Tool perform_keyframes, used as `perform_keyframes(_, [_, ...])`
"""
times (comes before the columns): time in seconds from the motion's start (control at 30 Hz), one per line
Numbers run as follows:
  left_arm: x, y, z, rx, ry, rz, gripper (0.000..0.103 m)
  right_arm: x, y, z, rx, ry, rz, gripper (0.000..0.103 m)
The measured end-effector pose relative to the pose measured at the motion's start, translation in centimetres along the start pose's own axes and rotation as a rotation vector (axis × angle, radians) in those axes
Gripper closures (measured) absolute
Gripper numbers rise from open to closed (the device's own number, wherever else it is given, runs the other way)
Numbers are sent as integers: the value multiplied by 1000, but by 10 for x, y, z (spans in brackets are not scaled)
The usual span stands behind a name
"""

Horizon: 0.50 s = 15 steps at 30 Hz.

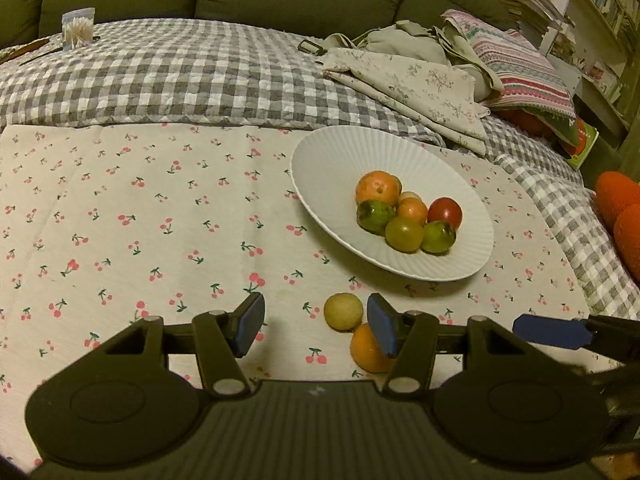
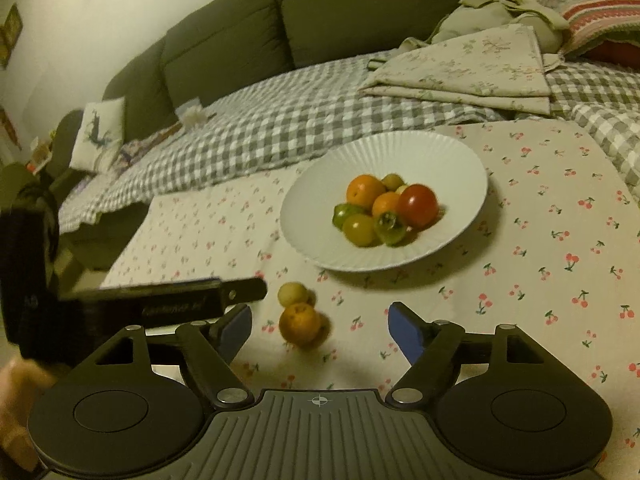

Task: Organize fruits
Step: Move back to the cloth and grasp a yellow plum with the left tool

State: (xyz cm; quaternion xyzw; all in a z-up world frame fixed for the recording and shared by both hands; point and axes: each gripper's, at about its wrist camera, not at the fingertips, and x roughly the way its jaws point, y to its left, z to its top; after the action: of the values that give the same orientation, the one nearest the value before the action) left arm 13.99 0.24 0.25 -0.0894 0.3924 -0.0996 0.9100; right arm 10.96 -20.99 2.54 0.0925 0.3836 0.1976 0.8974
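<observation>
A white ribbed plate [image 1: 320, 160] [image 2: 452, 156] on the cherry-print cloth holds several fruits: orange, green and one red [image 1: 445, 212] [image 2: 418, 205]. Two loose fruits lie on the cloth in front of the plate: a small yellow one [image 1: 343, 311] [image 2: 293, 294] and an orange one [image 1: 368, 349] [image 2: 301, 323]. My left gripper [image 1: 316, 330] is open and empty; its right finger partly covers the orange fruit. My right gripper [image 2: 320, 332] is open and empty, with the orange fruit lying between its fingers. The right gripper's blue finger [image 1: 550, 332] shows at the left wrist view's right edge.
The cherry-print cloth [image 1: 140, 220] lies over a grey checked blanket [image 1: 180, 76]. Folded floral cloths and a striped pillow [image 1: 516, 60] sit behind the plate. A jar of cotton swabs [image 1: 78, 28] stands at far left. A green sofa back runs behind.
</observation>
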Motion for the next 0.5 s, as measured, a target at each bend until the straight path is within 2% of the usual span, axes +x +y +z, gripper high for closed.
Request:
perform_keyframes(0.2, [13, -2, -1, -10, 20, -23, 47, 9, 2, -5, -48, 45, -40, 26])
perform_keyframes(0.37, [24, 0, 1, -59, 28, -55, 47, 13, 3, -9, -74, 67, -58, 26])
perform_keyframes(0.5, [34, -2, -1, -53, 25, -54, 49, 17, 5, -10, -92, 79, -66, 26])
